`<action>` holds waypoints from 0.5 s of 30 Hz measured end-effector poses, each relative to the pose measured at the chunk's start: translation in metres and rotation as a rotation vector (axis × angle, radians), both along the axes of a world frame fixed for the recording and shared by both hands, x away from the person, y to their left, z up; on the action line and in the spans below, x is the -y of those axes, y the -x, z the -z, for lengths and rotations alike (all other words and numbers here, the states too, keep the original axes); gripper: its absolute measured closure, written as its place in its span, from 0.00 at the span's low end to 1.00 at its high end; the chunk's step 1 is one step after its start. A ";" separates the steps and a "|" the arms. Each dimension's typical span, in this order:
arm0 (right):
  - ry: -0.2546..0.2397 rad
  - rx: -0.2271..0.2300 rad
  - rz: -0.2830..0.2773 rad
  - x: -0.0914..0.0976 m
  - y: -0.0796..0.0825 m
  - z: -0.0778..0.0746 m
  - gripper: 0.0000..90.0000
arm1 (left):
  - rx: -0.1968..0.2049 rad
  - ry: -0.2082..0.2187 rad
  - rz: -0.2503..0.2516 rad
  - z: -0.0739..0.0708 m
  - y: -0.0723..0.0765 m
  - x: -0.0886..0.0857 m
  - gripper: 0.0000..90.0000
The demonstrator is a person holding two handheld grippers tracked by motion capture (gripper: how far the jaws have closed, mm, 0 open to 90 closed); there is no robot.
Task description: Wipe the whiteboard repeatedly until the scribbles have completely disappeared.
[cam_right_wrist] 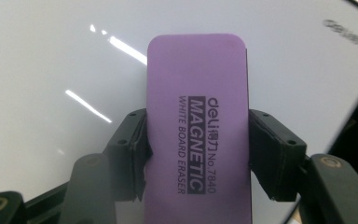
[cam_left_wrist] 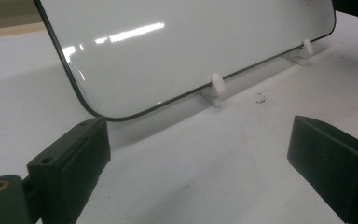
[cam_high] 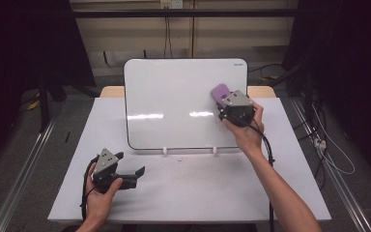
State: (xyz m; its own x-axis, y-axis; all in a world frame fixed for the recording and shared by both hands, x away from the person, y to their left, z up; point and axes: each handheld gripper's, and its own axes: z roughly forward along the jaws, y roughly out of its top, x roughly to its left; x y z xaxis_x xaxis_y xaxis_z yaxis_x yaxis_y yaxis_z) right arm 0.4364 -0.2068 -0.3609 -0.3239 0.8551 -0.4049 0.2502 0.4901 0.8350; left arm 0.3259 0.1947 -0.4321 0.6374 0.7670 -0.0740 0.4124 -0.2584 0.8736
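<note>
The right hand-held gripper [cam_high: 231,107] is clamped on a purple magnetic whiteboard eraser [cam_right_wrist: 199,135], its two black jaws pressing the eraser's long sides. In the high view the eraser [cam_high: 220,93] sits against the upper right part of the whiteboard [cam_high: 174,101], which stands tilted back on two small white clips [cam_left_wrist: 216,87] on the white counter [cam_high: 183,193].

The left hand-held gripper [cam_high: 125,169] rests low on the counter near the board's lower left corner, its jaws apart with nothing between them — it takes no part in the wiping for now.

How far along: the board's face looks clean wherever it shows, with only bright glare streaks and a printed brand mark in the top right corner. I judge the wiping to be well advanced or nearly done, though any faint marks under the eraser or in the glare cannot be ruled out. A few dark specks [cam_left_wrist: 261,98] lie on the counter just in front of the board's lower edge — possibly marker dust. What seems left is a last pass on the right side and setting the eraser down.
</note>
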 end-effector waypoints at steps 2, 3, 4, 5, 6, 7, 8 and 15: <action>-0.016 0.008 0.030 0.010 -0.004 -0.006 0.47 | -0.001 0.006 -0.001 0.000 -0.001 -0.001 0.06; -0.019 0.012 0.044 0.015 -0.006 -0.009 0.47 | -0.002 0.007 -0.003 0.000 -0.001 -0.001 0.06; -0.023 0.015 0.058 0.020 -0.008 -0.012 0.47 | -0.002 0.008 -0.003 0.000 -0.001 -0.001 0.06; -0.025 0.018 0.069 0.025 -0.010 -0.014 0.47 | -0.001 0.010 -0.003 0.000 0.000 -0.001 0.06; -0.022 0.024 0.084 0.029 -0.011 -0.016 0.47 | 0.001 0.008 -0.003 0.000 0.000 -0.001 0.06; -0.022 0.027 0.093 0.033 -0.012 -0.018 0.47 | 0.001 0.007 -0.001 0.000 0.000 -0.001 0.06; -0.027 0.026 0.099 0.035 -0.012 -0.018 0.47 | 0.001 0.007 0.000 0.000 0.000 -0.001 0.06; 0.026 0.024 0.065 0.028 0.005 0.001 0.47 | -0.004 0.003 -0.002 0.000 0.000 0.001 0.06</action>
